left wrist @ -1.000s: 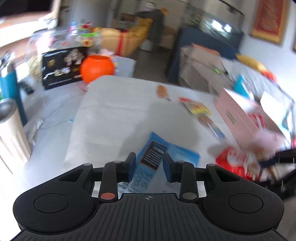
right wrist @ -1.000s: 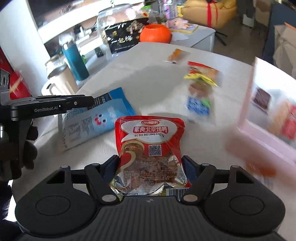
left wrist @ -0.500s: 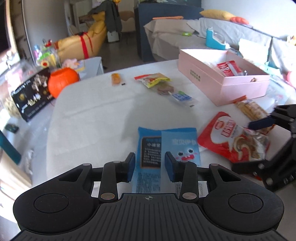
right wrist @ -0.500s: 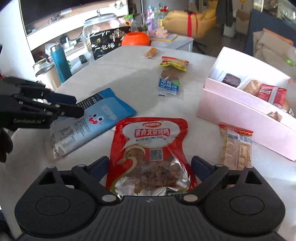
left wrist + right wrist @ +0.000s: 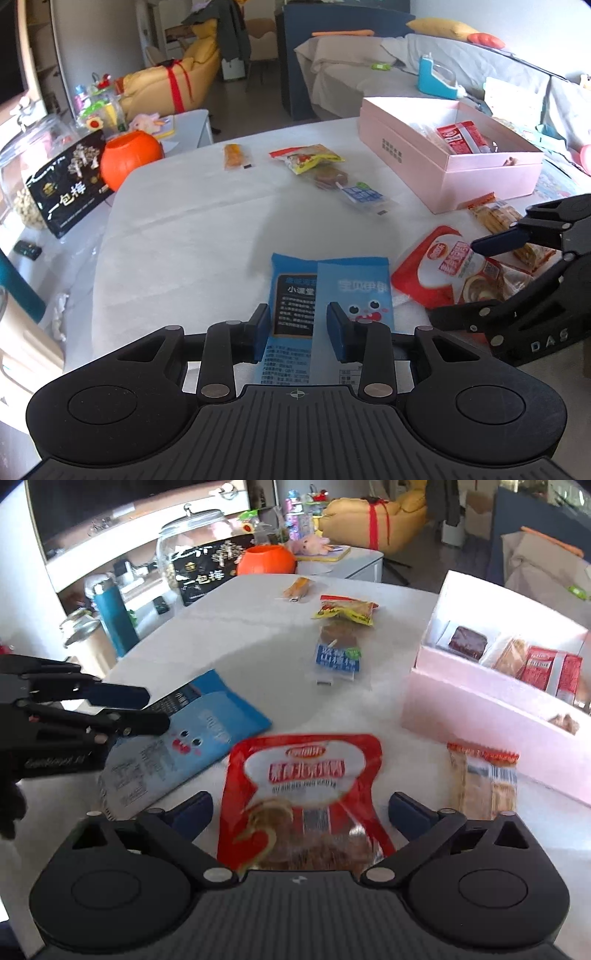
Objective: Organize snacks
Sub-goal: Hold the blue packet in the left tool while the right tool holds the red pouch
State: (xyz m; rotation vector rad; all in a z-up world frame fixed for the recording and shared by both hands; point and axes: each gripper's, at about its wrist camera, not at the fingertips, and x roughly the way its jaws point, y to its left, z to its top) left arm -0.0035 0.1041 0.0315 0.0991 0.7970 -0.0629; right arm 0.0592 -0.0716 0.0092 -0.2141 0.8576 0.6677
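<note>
Near the table's front edge, the left gripper straddles the blue snack packet; its jaws are closing, set narrowly apart, and the pads do not seem to press the folded wrapper, though the view there is poor. Just right of it, the right gripper brackets the red pouch; its jaws are closing too, with clear gaps on both sides. A biscuit packet lies beside the pouch, near the pink box at the right edge, which already holds several snacks. Toward the far edge lie a yellow-and-red packet, a clear blue-labelled packet and a small orange bar. The table's left half is bare cloth.
</note>
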